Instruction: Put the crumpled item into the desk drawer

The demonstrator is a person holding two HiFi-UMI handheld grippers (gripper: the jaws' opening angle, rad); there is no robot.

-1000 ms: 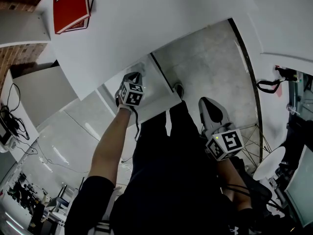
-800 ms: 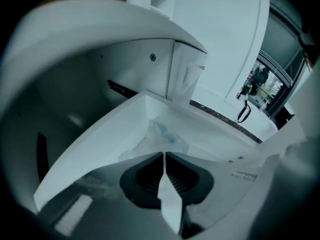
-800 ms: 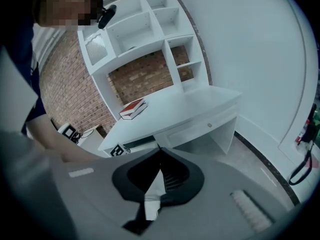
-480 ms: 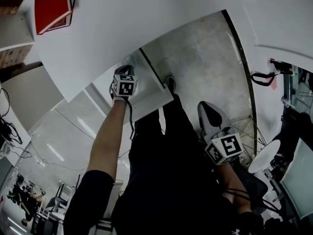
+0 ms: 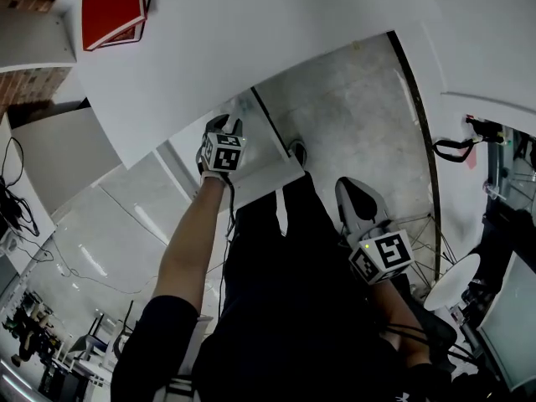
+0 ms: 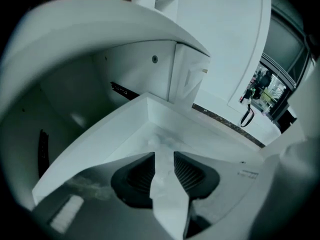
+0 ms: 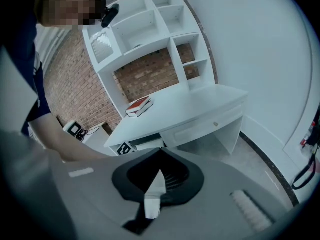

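in the head view the left claw [image 5: 226, 126] hangs over the open white desk drawer [image 5: 264, 170], just below the edge of the white desk top [image 5: 251, 48], and it points steeply down into the drawer. the red book [image 5: 111, 8] lies on the desk top, well apart from this claw, up and to its left. the right claw [image 5: 350, 189] is well apart from the drawer, low at the person's right side, above the grey concrete floor [image 5: 360, 107]. in the left gripper view the jaws of the left claw stand wide apart and have just been opening; the pads press on nothing. the crumpled white item [image 6: 161, 141], pale and rather faint, lies on the drawer floor just ahead of the fingertips, in line with the gap between them and free of the claw. in the right gripper view the jaws of the right claw meet at the tips, only a thin pale slit shows lower down, and nothing is held there. far ahead of this claw stands the desk with a white shelf unit [image 7: 150, 29] before a red brick wall [image 7: 150, 76]. the left claw shows ahead and a little to the left, at the drawer.
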